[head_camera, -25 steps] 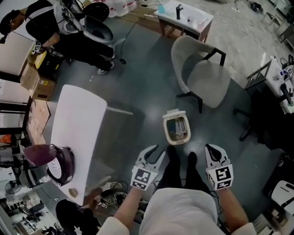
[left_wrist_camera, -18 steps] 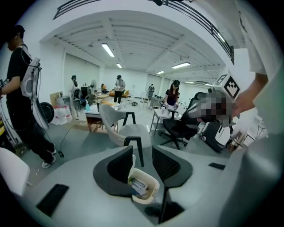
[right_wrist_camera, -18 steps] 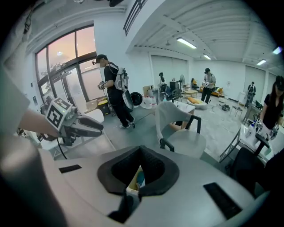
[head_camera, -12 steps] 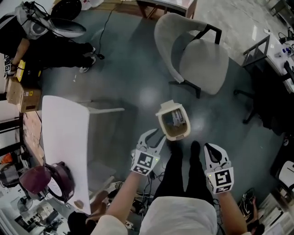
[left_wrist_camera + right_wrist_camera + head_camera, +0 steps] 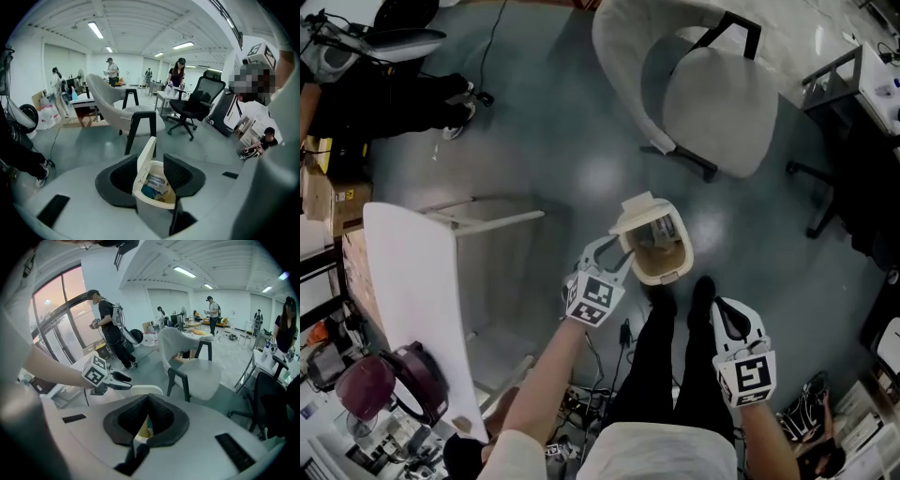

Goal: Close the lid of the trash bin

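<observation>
A small cream trash bin (image 5: 667, 267) stands on the grey floor just ahead of the person's feet, its lid (image 5: 637, 211) tipped up at the far-left side. Paper waste lies inside. My left gripper (image 5: 617, 249) is at the bin's left rim beside the lid. In the left gripper view the upright lid (image 5: 146, 151) shows between the jaws of that gripper (image 5: 151, 165), which have just been opening, and neither pad presses on it. The right gripper (image 5: 727, 315) hangs lower right by the person's leg, its tips (image 5: 149, 398) together, with a sliver of the bin (image 5: 142, 428) showing behind them.
A grey shell chair (image 5: 712, 94) stands beyond the bin. A white table (image 5: 412, 291) with a maroon appliance (image 5: 370, 389) is at the left. The person's black trouser legs (image 5: 675, 347) are directly behind the bin, with cables (image 5: 623, 333) on the floor. Dark office chairs (image 5: 853, 206) stand right.
The left gripper has reached forward and down from beside the legs to the bin's lid, its jaws spreading wider. The right gripper has sunk a little. The bin now sits nearer the view's middle.
</observation>
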The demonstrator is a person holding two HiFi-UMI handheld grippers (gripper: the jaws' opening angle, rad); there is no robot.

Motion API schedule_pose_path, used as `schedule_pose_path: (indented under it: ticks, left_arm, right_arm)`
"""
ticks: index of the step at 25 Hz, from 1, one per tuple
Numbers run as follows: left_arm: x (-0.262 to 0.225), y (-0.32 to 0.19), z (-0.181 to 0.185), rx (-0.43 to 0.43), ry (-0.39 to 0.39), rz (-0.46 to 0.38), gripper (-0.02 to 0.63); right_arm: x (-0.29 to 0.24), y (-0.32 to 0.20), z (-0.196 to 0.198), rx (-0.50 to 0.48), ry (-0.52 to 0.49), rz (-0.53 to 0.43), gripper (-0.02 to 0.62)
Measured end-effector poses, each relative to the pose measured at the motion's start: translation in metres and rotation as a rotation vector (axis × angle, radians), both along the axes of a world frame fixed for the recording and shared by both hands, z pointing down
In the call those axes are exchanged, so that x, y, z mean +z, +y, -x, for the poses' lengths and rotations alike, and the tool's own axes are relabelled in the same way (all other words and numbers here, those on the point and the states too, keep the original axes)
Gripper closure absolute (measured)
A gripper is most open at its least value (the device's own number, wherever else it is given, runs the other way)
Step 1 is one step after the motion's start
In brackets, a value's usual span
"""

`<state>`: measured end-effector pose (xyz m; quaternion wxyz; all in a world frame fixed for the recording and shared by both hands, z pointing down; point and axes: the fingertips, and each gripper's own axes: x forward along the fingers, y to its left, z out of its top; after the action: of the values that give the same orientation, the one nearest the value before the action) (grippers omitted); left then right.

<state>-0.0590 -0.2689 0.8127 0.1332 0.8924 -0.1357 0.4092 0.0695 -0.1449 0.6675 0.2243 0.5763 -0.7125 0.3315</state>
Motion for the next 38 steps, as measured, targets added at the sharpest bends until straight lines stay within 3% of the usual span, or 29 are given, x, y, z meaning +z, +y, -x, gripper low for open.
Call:
schedule_pose_path:
  ticks: [6,11,22,38]
  left_arm:
    - [0.048,-0.012,-0.006,0.035,-0.064,-0.001,0.407]
    - [0.062,-0.008,-0.009,0.045,-0.074,-0.003,0.403]
    - [0.078,0.077,-0.013,0.156,-0.084,0.050,0.403]
    - [0.142,0.167,-0.012,0.232,-0.125,0.124,0.403]
  right_arm:
    - [0.029,0.004,0.001,0.013,-0.024,0.021,0.583]
    - [0.042,0.010,0.001,0.020,-0.037,0.036,0.583]
    - [0.061,0.031,-0.004,0.049,-0.060,0.060,0.583]
    - [0.126,0.088,0.016,0.058,-0.132,0.136,0.583]
